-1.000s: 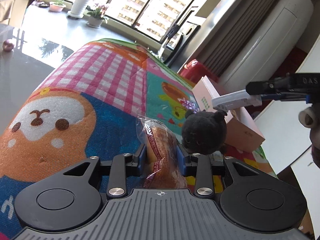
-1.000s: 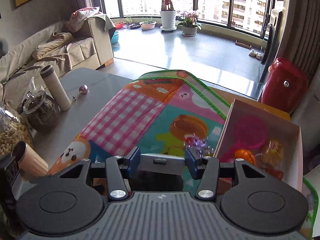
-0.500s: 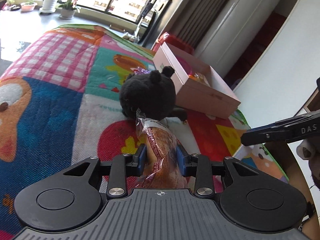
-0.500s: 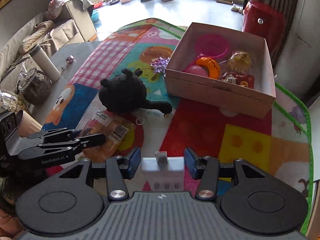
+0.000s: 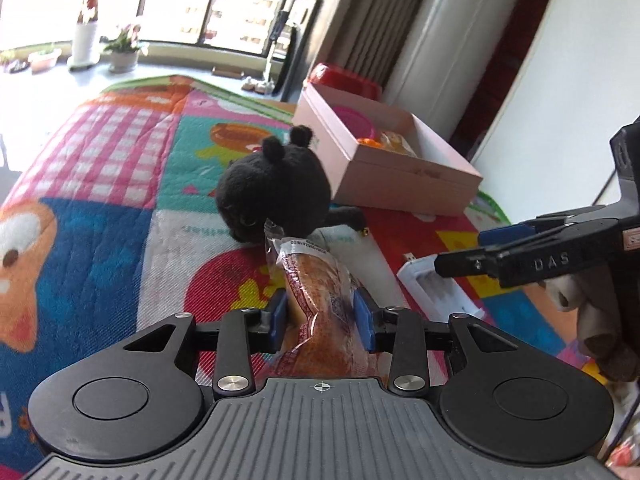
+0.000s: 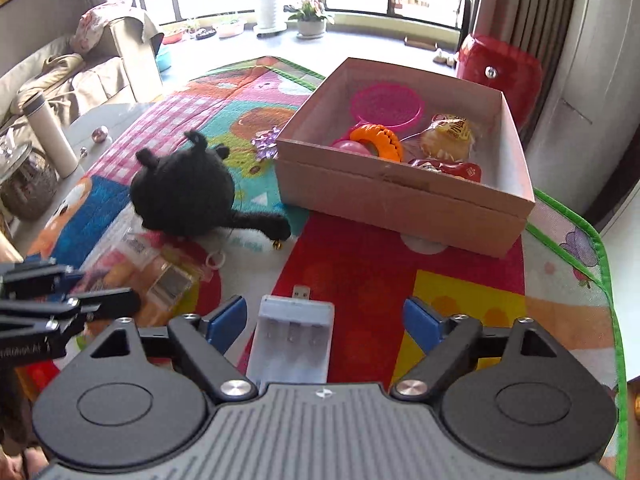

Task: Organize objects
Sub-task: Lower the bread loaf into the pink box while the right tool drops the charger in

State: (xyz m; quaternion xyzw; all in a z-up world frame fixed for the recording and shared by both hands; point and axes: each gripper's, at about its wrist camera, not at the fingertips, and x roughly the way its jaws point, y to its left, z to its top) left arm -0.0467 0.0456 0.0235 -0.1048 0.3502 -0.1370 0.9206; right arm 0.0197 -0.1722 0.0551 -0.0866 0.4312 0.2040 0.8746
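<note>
Bread packet (image 5: 320, 280): a wrapped loaf, lying on the mat (image 5: 100, 240), its far end touching the black plush toy (image 5: 276, 188).
Left gripper (image 5: 322, 314): both blue pads press on the bread packet.
Right gripper (image 6: 324, 316): jaws spread wide, holding nothing.
White charger (image 6: 292, 340): flat on the mat between the open fingers, touching neither one.
Cardboard box (image 6: 400, 204): behind the plush toy, with toys and snacks inside.

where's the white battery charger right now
The white battery charger lies on the play mat between the open right gripper fingers, near the cardboard box.
</note>
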